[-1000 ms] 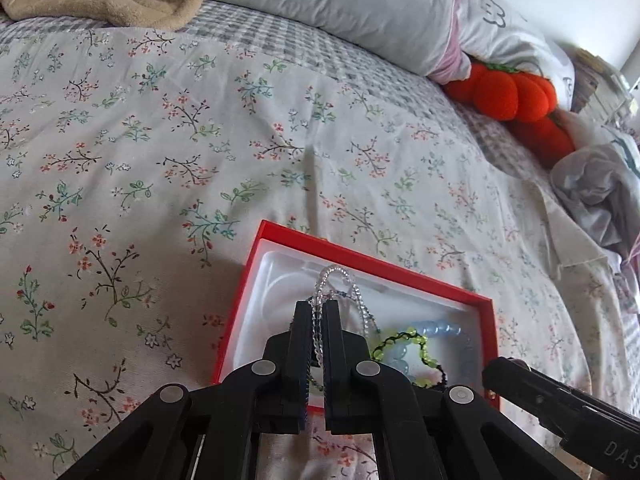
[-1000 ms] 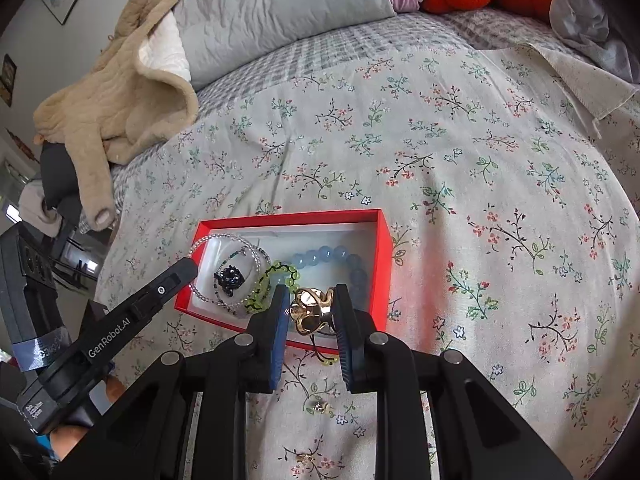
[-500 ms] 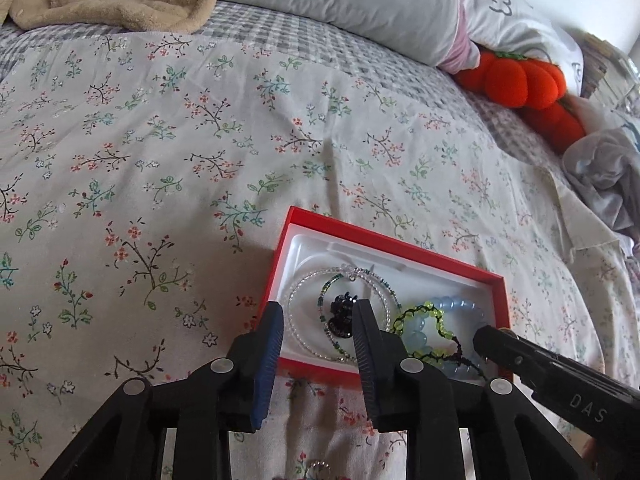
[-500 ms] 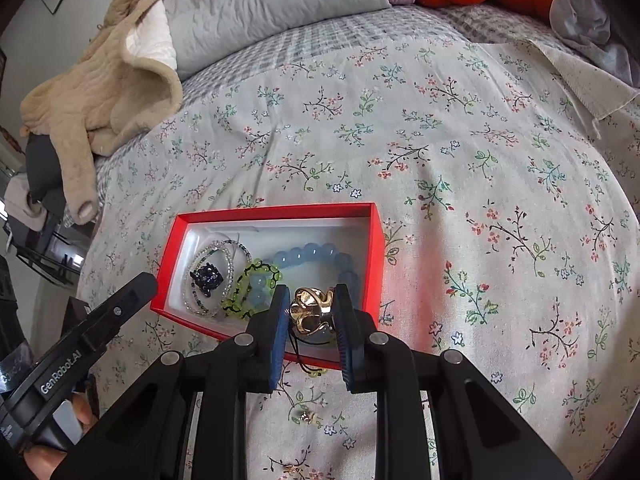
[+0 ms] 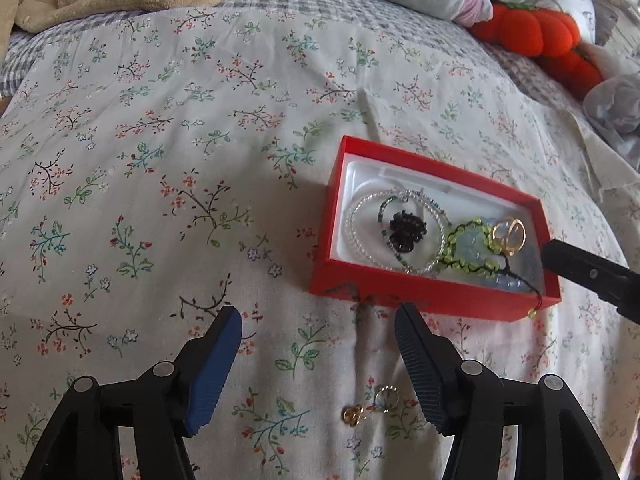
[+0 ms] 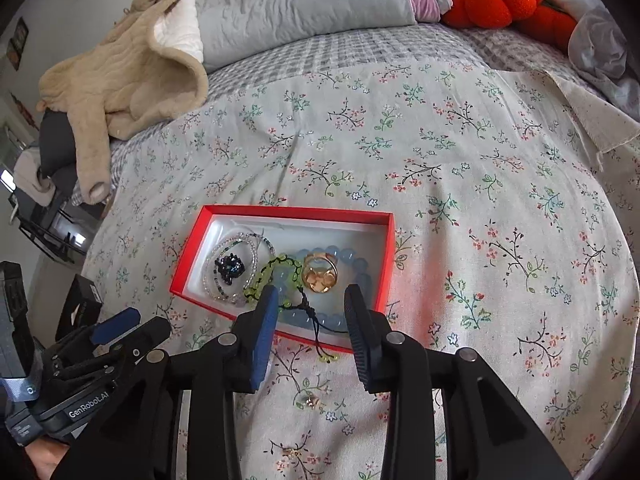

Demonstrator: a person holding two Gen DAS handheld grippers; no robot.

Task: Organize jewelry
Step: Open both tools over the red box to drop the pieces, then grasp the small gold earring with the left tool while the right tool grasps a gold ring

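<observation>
With both grippers' fingers spread and holding nothing, left gripper (image 5: 318,354) and right gripper (image 6: 310,312), we have the bracelets and gold ring (image 6: 319,273) in the red box (image 6: 384,264), while small gold earrings (image 5: 353,415) wait on the bedspread (image 5: 160,160) at lower centre.

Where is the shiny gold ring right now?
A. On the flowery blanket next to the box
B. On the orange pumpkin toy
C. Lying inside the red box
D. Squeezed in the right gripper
C: the gold ring lies inside the red box on the bracelets, and the right gripper, whose jaws have just been opening, stands open with nothing pressed between them.
</observation>
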